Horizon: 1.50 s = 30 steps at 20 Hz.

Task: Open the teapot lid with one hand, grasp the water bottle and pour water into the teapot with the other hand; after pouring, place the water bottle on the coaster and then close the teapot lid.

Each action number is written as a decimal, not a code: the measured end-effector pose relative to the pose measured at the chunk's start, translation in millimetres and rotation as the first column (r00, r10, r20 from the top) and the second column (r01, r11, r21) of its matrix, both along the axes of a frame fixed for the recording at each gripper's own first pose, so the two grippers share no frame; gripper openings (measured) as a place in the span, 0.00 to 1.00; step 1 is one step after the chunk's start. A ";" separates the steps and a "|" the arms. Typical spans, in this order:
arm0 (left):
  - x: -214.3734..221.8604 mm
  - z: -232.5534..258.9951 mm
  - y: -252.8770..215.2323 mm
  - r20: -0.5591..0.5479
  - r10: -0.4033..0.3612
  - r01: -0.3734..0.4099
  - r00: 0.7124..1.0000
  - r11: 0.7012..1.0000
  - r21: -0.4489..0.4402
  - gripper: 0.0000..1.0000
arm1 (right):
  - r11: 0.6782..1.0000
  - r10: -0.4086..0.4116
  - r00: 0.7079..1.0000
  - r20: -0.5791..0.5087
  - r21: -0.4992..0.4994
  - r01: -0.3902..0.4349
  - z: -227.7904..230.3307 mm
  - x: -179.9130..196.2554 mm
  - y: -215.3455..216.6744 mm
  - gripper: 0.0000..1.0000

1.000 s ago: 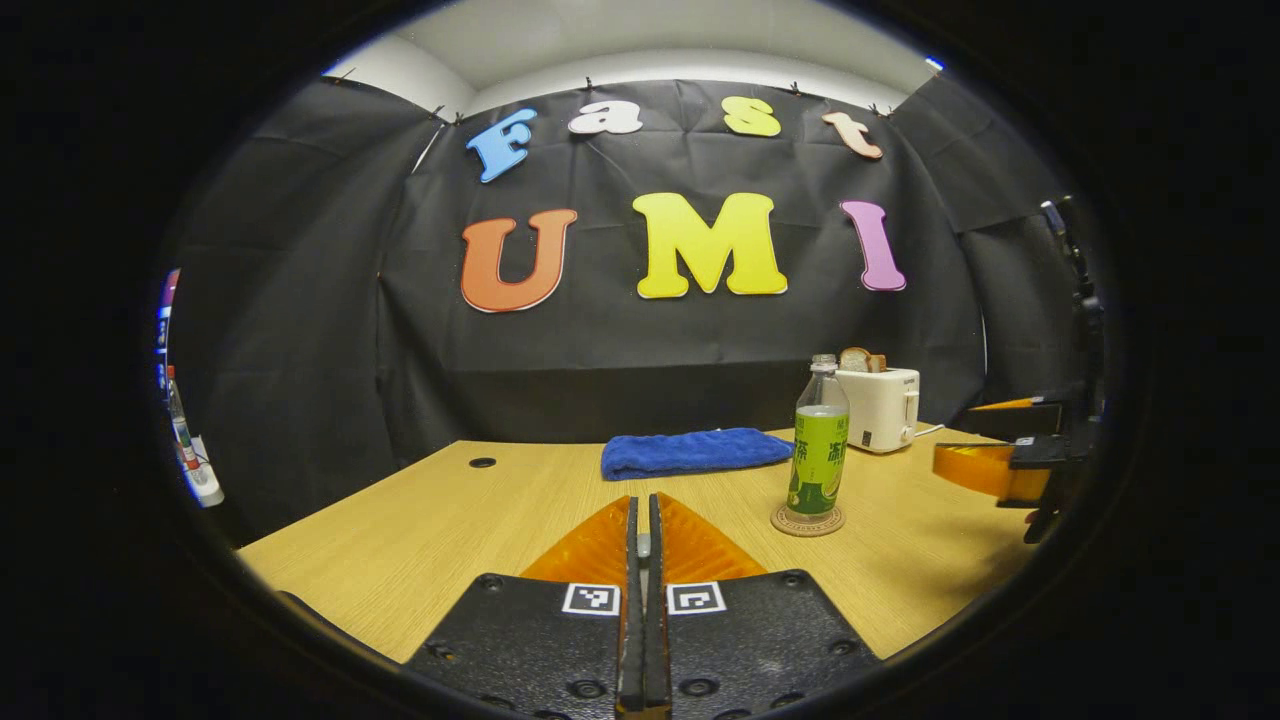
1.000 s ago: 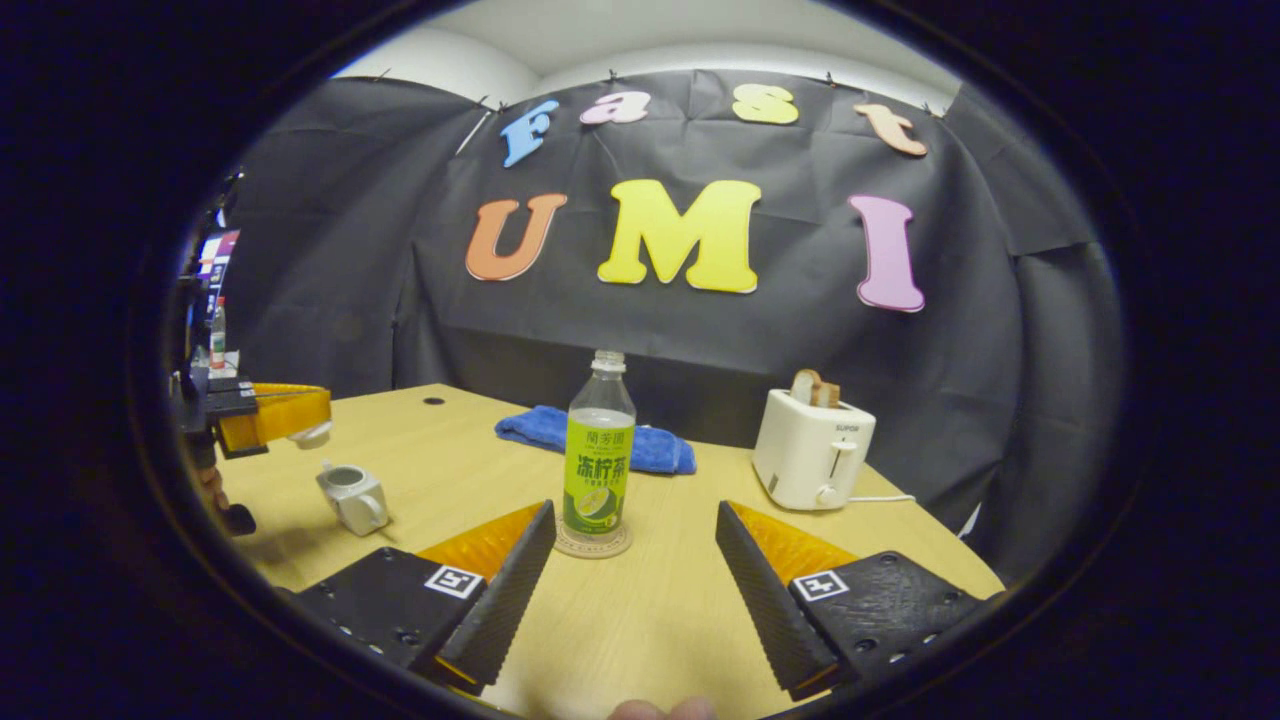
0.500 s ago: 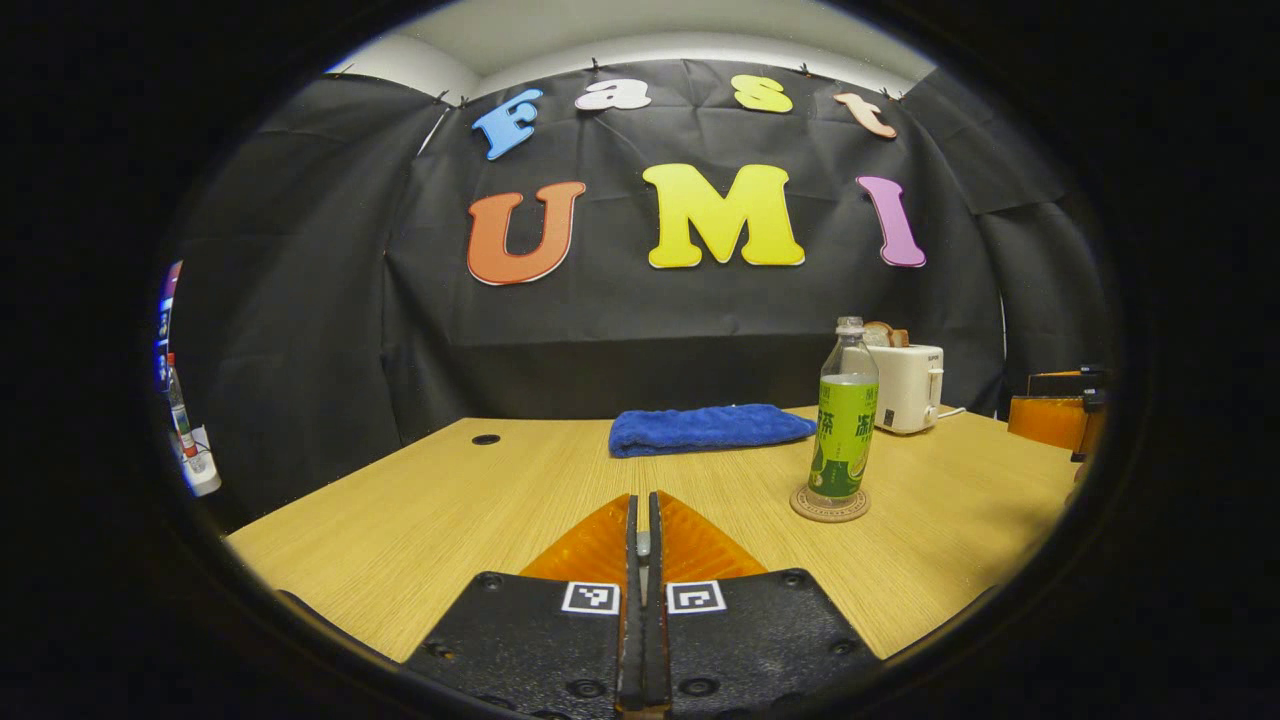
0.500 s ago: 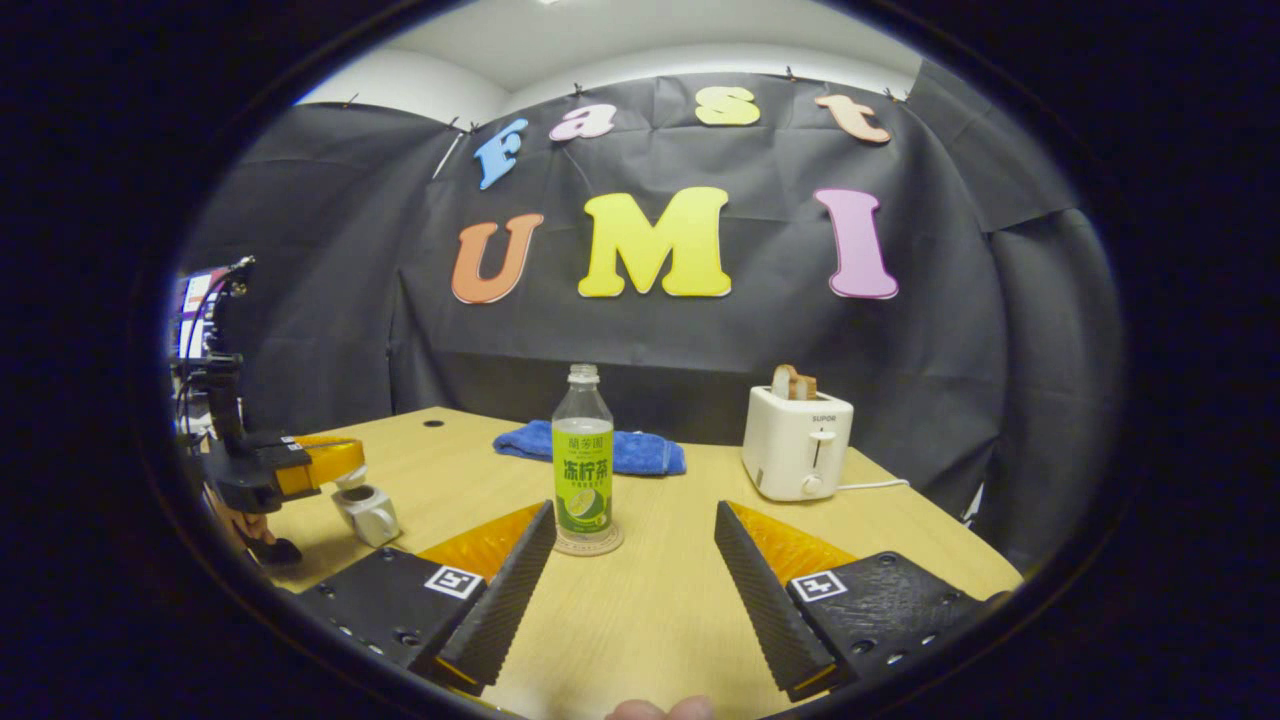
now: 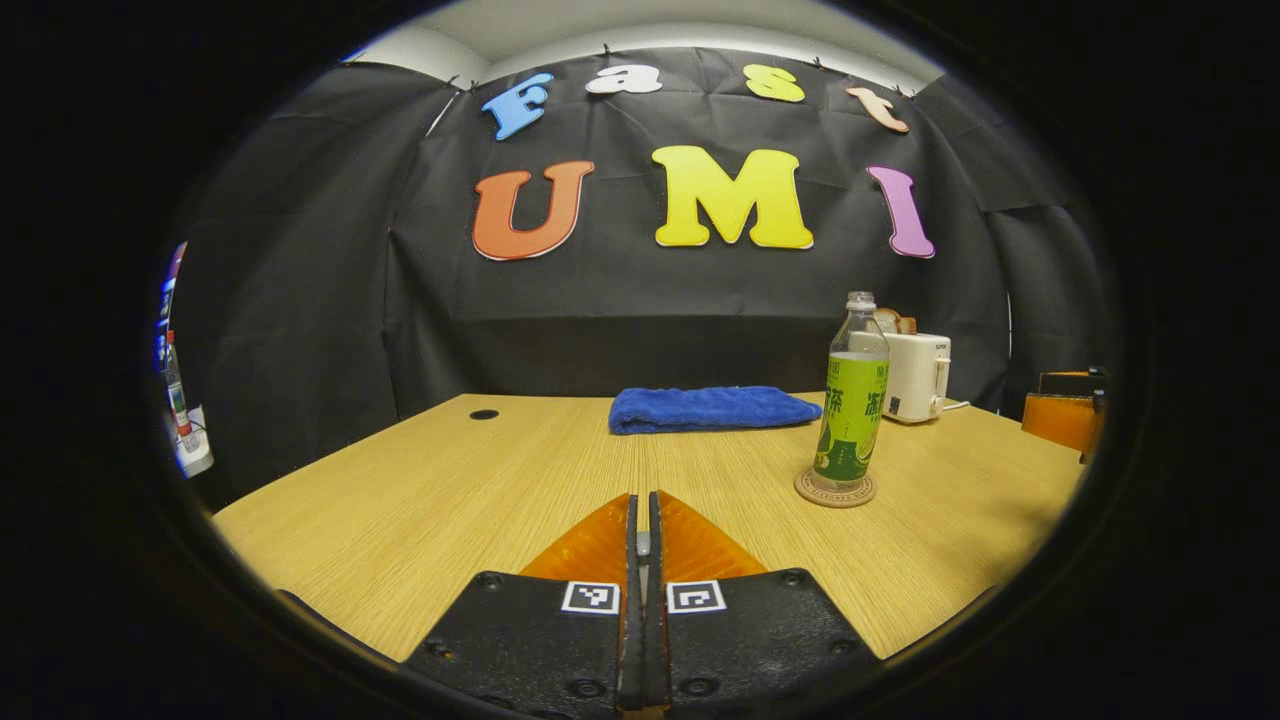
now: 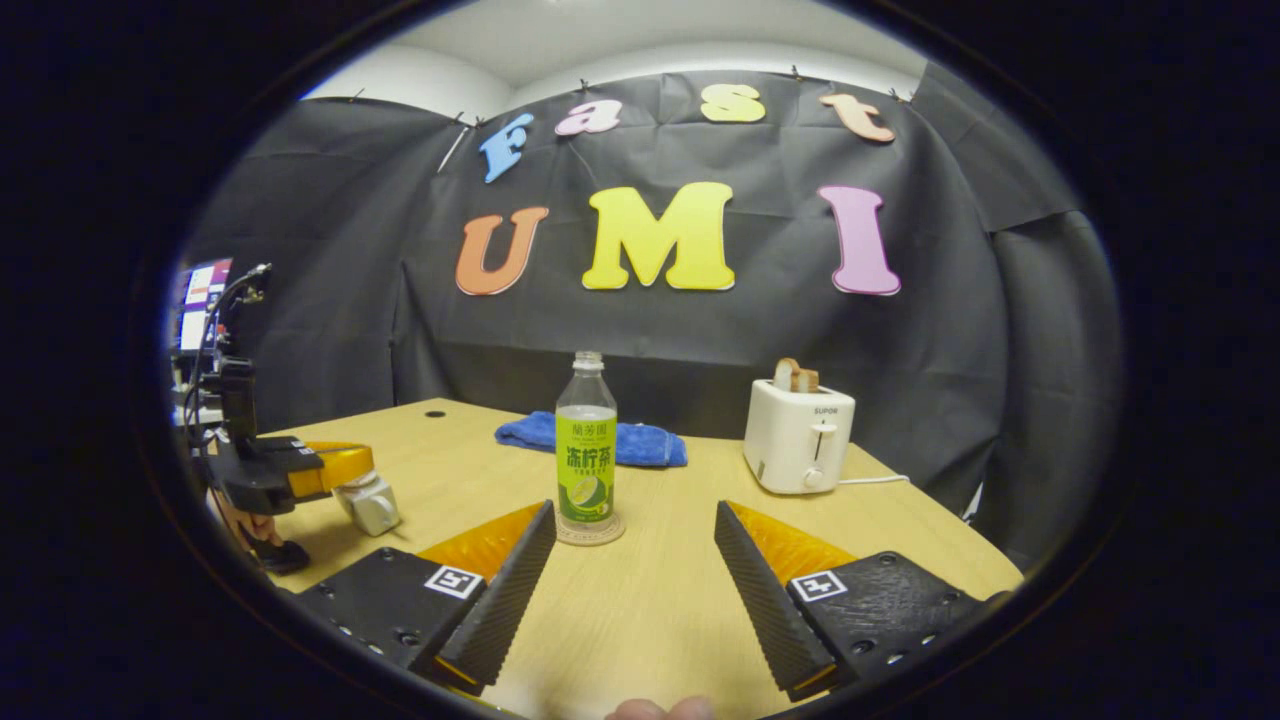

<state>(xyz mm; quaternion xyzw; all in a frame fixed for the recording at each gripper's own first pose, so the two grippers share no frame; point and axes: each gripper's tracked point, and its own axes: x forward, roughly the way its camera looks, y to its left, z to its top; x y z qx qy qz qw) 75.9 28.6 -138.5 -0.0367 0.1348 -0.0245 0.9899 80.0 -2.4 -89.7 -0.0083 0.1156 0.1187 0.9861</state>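
Left gripper (image 5: pixel 642 530) fingers are pinching the lid at the teapot (image 6: pixel 371 503); right gripper (image 6: pixel 634 545) fingers are spreading, bottle (image 6: pixel 586 445) at 12 o'clock. You're risking seating the lid crooked.

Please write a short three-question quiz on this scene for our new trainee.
1. True or false: the water bottle lies on its side on the blue towel.
2. In the right gripper view, the right gripper is: A) open, B) shut on the bottle, C) shut on nothing.
3. What sticks out of the white toaster?

Key: 1. False: it stands upright on the round coaster, in front of the towel. 2. A. 3. Slices of bread.
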 end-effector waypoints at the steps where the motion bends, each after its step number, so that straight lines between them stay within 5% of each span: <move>1: 0.6 -1.1 -0.9 -0.004 0.002 -0.002 1.000 1.000 0.005 0.04 | 1.000 0.000 1.000 0.008 -0.002 0.000 2.3 0.4 0.3 0.96; 4: 1.1 6.1 0.3 0.014 0.018 -0.018 1.000 1.000 0.001 0.07 | 1.000 -0.002 1.000 0.025 -0.005 0.002 5.2 -1.6 -0.3 0.99; 6: -0.1 21.1 2.1 0.049 0.026 -0.026 0.998 1.000 0.000 0.20 | 1.000 -0.003 1.000 0.031 -0.008 0.003 6.6 -2.3 -0.2 0.99; 8: -3.3 34.8 1.7 0.071 0.027 -0.027 0.997 1.000 0.000 0.48 | 1.000 -0.003 0.999 0.039 -0.002 0.004 9.5 -4.3 0.1 0.99; 10: -6.1 53.0 -3.0 0.106 0.024 -0.024 0.994 1.000 -0.002 0.89 | 1.000 -0.013 0.998 0.055 0.002 0.013 13.5 -5.6 -1.7 0.92; 11: -11.8 61.8 -3.9 0.114 0.019 -0.019 0.993 1.000 -0.004 1.00 | 1.000 -0.020 0.998 0.060 0.009 0.019 15.6 -6.0 -2.7 0.95; 23: -69.4 133.8 -33.8 0.208 0.022 -0.024 0.978 1.000 0.006 0.99 | 0.985 -0.168 0.969 0.180 0.001 0.171 51.1 -61.1 -29.4 0.96; 30: -98.1 144.5 -46.7 0.229 -0.007 0.003 0.973 1.000 0.018 0.99 | 0.982 -0.181 0.960 0.213 -0.016 0.189 68.9 -88.6 -19.0 0.95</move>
